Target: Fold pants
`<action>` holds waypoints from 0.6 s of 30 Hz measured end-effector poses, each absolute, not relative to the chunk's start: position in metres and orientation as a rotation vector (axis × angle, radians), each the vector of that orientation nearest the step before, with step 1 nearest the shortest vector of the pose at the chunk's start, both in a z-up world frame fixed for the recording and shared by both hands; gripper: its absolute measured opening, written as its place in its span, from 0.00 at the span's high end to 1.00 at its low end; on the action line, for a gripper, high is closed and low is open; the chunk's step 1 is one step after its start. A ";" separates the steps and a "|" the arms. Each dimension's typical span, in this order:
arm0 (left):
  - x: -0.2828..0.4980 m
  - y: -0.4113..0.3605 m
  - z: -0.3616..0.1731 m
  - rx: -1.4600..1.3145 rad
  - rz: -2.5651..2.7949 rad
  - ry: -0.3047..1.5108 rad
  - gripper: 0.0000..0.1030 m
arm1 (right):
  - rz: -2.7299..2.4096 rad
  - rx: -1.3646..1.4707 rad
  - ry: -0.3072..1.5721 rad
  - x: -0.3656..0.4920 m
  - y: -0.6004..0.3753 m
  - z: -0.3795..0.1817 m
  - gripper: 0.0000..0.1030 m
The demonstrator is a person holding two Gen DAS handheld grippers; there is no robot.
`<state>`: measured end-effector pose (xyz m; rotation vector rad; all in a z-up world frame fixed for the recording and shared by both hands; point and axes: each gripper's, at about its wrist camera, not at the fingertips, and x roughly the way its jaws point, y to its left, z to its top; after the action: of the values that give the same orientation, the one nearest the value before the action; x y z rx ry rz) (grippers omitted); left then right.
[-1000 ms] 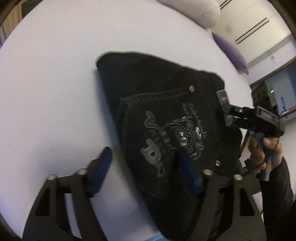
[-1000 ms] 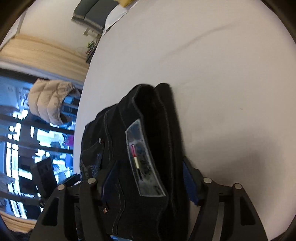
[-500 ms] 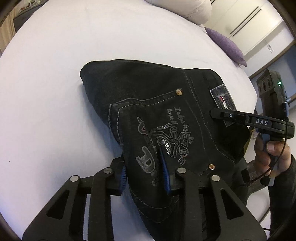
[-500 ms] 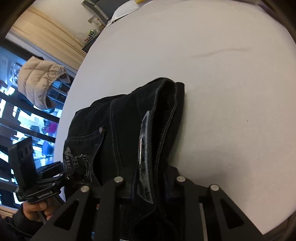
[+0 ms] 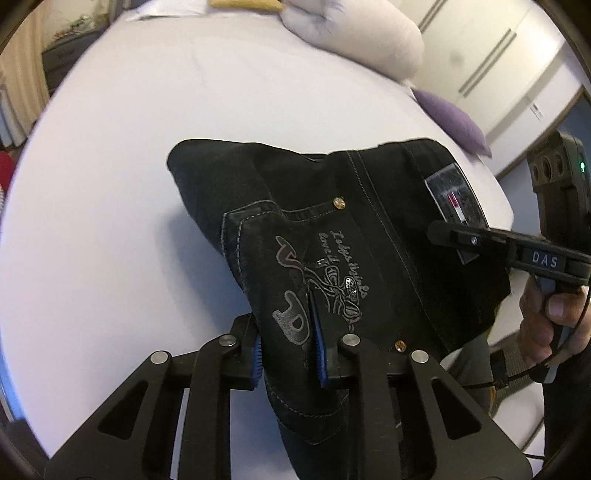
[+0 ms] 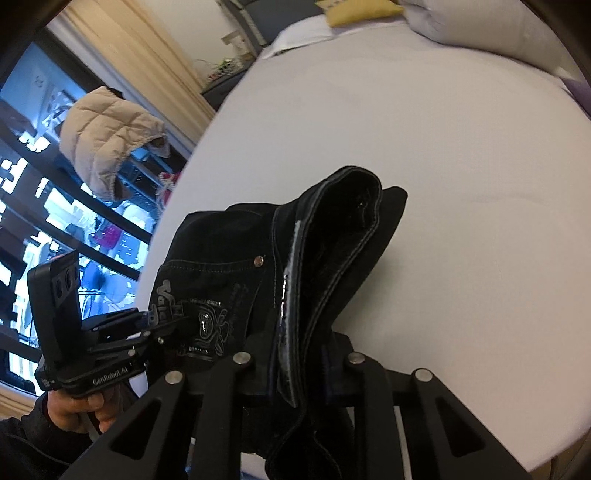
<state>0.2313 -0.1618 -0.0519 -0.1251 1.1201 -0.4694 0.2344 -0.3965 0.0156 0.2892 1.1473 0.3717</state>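
The folded black pants (image 5: 332, 229) are lifted off the white bed (image 5: 110, 184), back pocket with silver print facing me. My left gripper (image 5: 288, 350) is shut on the pocket edge of the pants. My right gripper (image 6: 299, 354) is shut on the waistband of the pants (image 6: 332, 251), beside the grey label. The right gripper also shows in the left wrist view (image 5: 480, 243) at the right, over the label. The left gripper shows in the right wrist view (image 6: 122, 339) at the lower left.
White pillows (image 5: 362, 37), a yellow cushion (image 5: 243, 3) and a purple cushion (image 5: 454, 122) lie at the bed's far end. A beige puffer jacket (image 6: 107, 136) hangs by the window on the left. The bed edge runs near me.
Both grippers have shut on the pants, then lifted the folded bundle off the bed. Its far end now hangs above the sheet.
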 end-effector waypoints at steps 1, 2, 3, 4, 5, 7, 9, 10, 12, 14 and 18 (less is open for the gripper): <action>0.238 -0.155 -0.048 -0.122 -0.454 1.111 0.81 | 0.381 0.290 1.143 0.242 -0.390 0.017 0.81; 0.248 -0.146 -0.044 -0.116 -0.435 1.101 0.81 | 0.393 0.292 1.138 0.253 -0.380 0.018 0.81; 0.255 -0.140 -0.042 -0.111 -0.421 1.093 0.81 | 0.403 0.294 1.133 0.265 -0.372 0.018 0.81; 0.266 -0.133 -0.039 -0.099 -0.403 1.083 0.81 | 0.411 0.293 1.131 0.277 -0.362 0.017 0.81; 0.279 -0.126 -0.037 -0.082 -0.383 1.073 0.81 | 0.421 0.292 1.132 0.291 -0.353 0.015 0.81; 0.299 -0.114 -0.037 -0.065 -0.355 1.063 0.81 | 0.437 0.307 1.139 0.323 -0.335 0.008 0.81; 0.321 -0.103 -0.042 -0.056 -0.333 1.063 0.81 | 0.447 0.316 1.147 0.349 -0.320 0.001 0.81; 0.333 -0.095 -0.046 -0.063 -0.325 1.067 0.81 | 0.450 0.325 1.153 0.363 -0.313 -0.005 0.81; 0.351 -0.082 -0.054 -0.068 -0.309 1.080 0.81 | 0.460 0.338 1.167 0.383 -0.302 -0.017 0.81; 0.365 -0.073 -0.068 -0.083 -0.298 1.101 0.81 | 0.454 0.363 1.192 0.399 -0.298 -0.034 0.81; 0.381 -0.068 -0.101 -0.126 -0.298 1.153 0.77 | 0.398 0.453 1.254 0.409 -0.312 -0.082 0.69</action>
<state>0.3810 -0.0685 -0.1012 -0.1260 1.1532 -0.2980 0.4093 -0.3122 -0.0825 0.4530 1.2538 0.3978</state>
